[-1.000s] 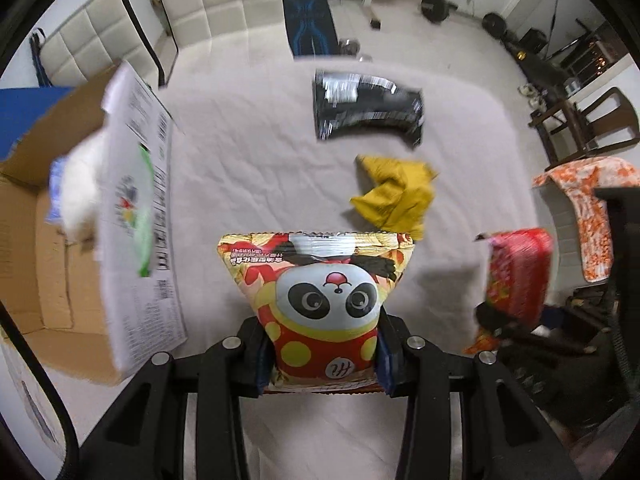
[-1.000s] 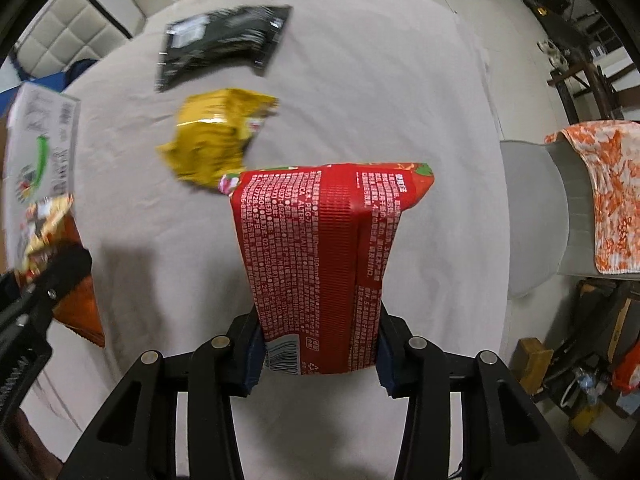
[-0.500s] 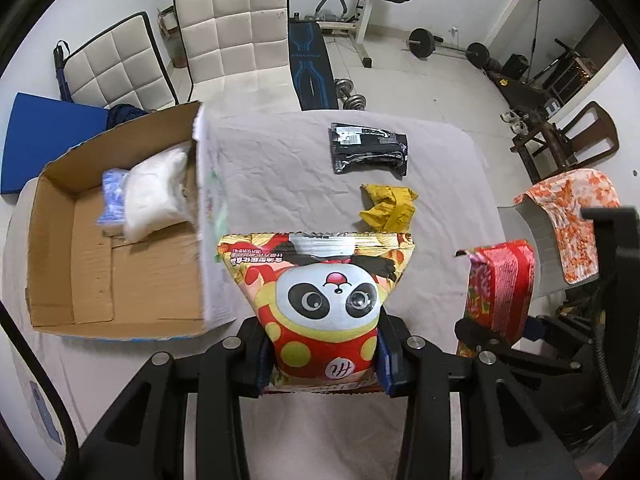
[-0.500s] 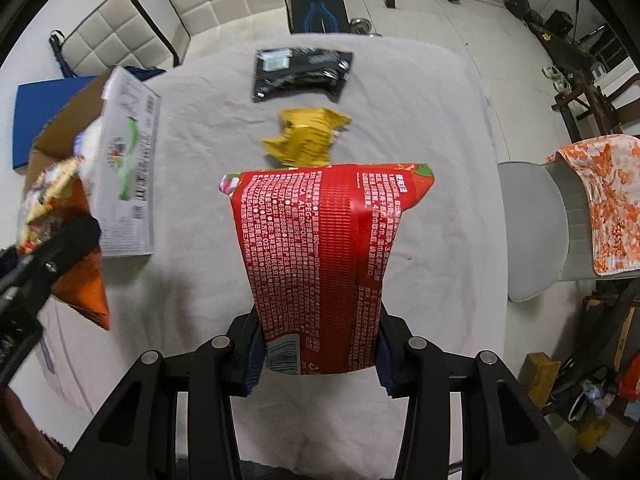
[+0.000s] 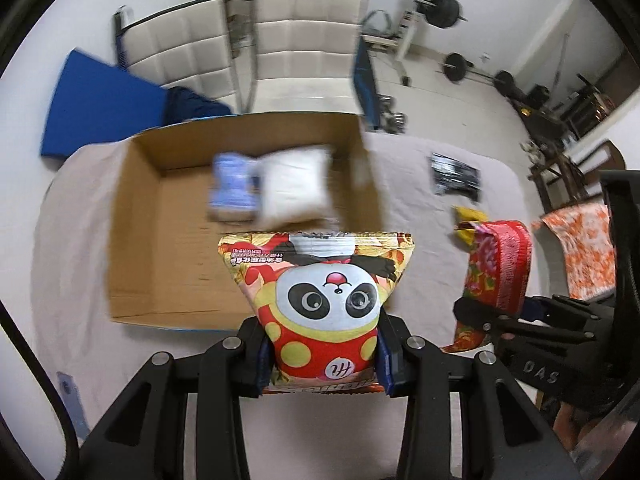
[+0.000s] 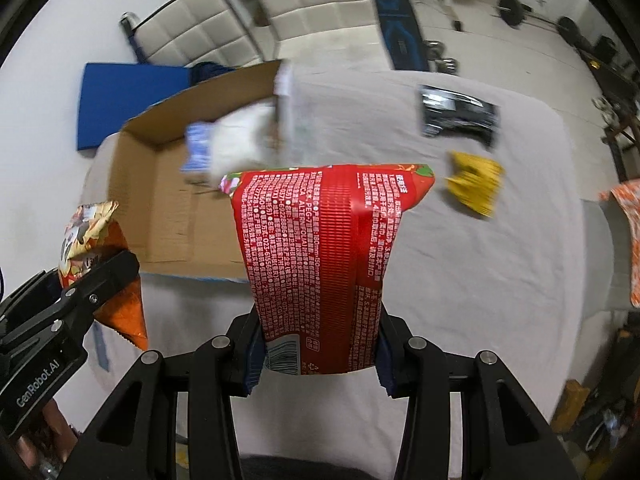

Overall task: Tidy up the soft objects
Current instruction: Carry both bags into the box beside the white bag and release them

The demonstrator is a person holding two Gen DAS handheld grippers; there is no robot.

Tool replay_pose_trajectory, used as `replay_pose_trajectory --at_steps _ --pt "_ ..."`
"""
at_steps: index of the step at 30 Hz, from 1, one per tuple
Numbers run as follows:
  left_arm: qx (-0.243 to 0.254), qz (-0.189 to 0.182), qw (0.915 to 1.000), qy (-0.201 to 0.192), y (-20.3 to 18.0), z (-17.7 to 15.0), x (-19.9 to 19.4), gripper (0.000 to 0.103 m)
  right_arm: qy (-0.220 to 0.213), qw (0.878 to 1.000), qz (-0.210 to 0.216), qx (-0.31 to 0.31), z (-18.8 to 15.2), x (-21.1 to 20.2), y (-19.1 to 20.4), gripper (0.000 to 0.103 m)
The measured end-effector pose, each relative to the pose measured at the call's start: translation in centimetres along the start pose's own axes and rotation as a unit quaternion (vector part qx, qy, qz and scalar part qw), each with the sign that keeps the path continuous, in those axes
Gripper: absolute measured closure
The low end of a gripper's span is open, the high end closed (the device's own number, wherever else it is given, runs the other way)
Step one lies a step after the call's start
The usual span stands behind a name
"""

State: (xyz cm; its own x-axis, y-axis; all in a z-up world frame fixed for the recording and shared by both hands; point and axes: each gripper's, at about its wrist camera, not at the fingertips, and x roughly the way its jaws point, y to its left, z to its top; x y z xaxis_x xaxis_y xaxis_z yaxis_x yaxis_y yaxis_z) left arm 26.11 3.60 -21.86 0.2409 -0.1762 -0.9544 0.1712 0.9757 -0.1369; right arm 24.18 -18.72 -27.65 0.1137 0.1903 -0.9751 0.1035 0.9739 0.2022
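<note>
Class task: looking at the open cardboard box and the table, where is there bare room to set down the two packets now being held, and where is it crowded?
The cardboard box has a bare floor in its near and left parts. Its far right corner is crowded by the white packet and blue packet. On the table, cloth near the yellow packet and black packet is bare.

Two white chairs (image 5: 256,52), barbell (image 5: 436,4), blue mat (image 5: 92,112).
</note>
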Motion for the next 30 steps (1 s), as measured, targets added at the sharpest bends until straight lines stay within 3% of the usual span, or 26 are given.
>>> replay_pose_trajectory --at_steps 4,11,16,20,30 --pt "-0.029 0.003 0.9994 0.018 5.6 1.2 1.4 0.066 0.009 1.0 0.009 -0.022 2.2 1.9 4.9 0.056" --pt "-0.088 -0.07 0.9894 0.093 11.7 3.1 7.9 0.066 0.055 0.997 0.013 -0.048 5.5 8.2 10.7 0.056" --pt "-0.095 -0.114 0.9779 0.147 12.4 4.0 12.8 0.066 0.082 0.995 -0.002 -0.053 6.6 12.6 11.9 0.056" --pt "-0.083 -0.122 0.9728 0.178 11.9 4.1 16.0 0.066 0.102 0.993 -0.008 -0.053 6.4 13.2 12.1 0.056" --pt "-0.081 -0.127 0.9675 0.203 10.9 4.4 19.1 0.066 0.13 0.991 -0.005 -0.037 6.7 14.5 11.4 0.055"
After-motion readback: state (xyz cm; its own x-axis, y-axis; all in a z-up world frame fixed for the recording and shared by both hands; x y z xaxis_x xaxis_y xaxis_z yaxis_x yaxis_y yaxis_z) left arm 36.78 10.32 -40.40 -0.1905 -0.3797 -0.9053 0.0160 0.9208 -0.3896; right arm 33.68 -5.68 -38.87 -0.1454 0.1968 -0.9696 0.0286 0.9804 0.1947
